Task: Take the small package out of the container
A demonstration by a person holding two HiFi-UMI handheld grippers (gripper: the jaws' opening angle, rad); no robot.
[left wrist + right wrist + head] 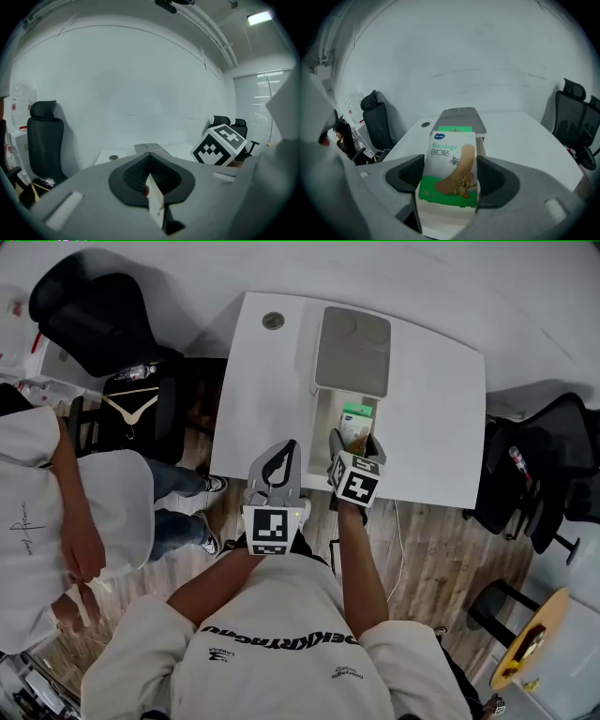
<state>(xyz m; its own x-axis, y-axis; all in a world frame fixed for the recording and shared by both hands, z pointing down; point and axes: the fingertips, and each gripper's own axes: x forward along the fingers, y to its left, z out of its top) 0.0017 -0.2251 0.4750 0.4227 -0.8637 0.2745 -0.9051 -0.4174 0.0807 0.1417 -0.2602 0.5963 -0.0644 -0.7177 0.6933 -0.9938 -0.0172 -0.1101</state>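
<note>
1. Right gripper (449, 174): jaws closed on the sides of the small package (449, 161), an upright green-and-white bandage box.
2. Package is at the near end of the open container (323, 418). Cannot tell whether it is clear of the rim.
3. Grey lid (352, 351) lies at 12 o'clock from the package, on the white table (431, 418).
4. Left gripper (150, 160): jaws together, nothing held. It is at 8 o'clock from the right gripper.
</note>
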